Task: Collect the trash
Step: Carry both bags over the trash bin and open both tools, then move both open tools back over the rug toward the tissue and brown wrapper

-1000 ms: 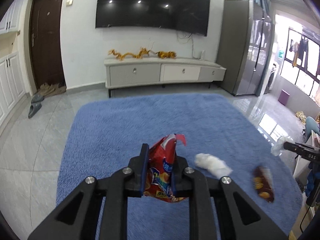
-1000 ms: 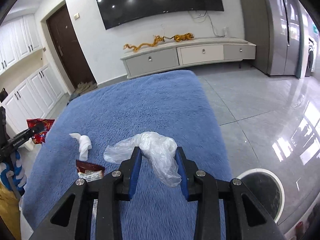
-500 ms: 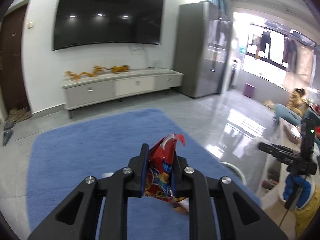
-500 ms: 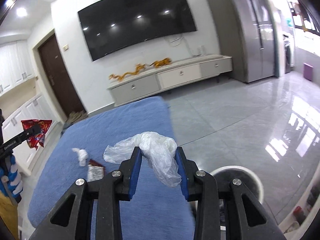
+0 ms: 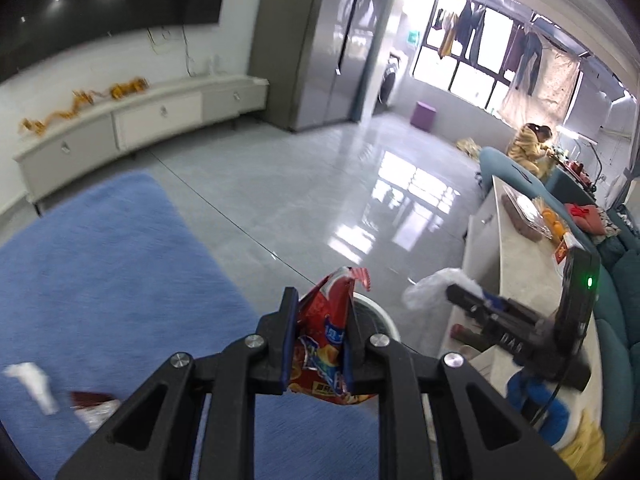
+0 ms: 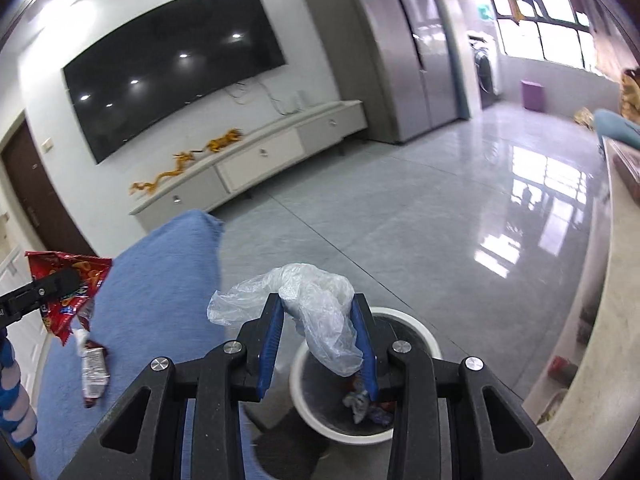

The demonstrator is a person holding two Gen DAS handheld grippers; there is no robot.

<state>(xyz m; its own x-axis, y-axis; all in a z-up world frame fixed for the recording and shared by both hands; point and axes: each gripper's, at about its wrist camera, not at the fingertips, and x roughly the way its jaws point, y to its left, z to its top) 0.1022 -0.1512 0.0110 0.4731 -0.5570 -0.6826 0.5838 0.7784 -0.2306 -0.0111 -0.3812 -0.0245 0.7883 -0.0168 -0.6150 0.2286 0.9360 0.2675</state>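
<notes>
My left gripper [image 5: 320, 304] is shut on a red snack bag [image 5: 322, 344], held above the blue rug's [image 5: 100, 280] right edge. Just beyond it shows the rim of a white trash bin [image 5: 383, 313]. My right gripper [image 6: 318, 300] is shut on a crumpled clear plastic bag [image 6: 332, 332], which hangs over the open bin [image 6: 418, 327]; some trash lies inside. In the right wrist view the left gripper [image 6: 38, 294] and its red snack bag [image 6: 76, 280] appear at the far left. A white tissue [image 5: 34, 386] and a dark wrapper [image 5: 94, 404] lie on the rug.
A pale counter [image 5: 520, 264] with items on it runs along the right, close to the bin. A teal sofa [image 5: 624, 292] stands behind it. A low TV cabinet [image 6: 256, 160] and a grey fridge [image 6: 404, 52] line the far wall. Glossy tile floor [image 6: 420, 220] lies between.
Both views have swung right, off the rug and toward the bin. The bin has come under the right gripper. Both grips look the same.
</notes>
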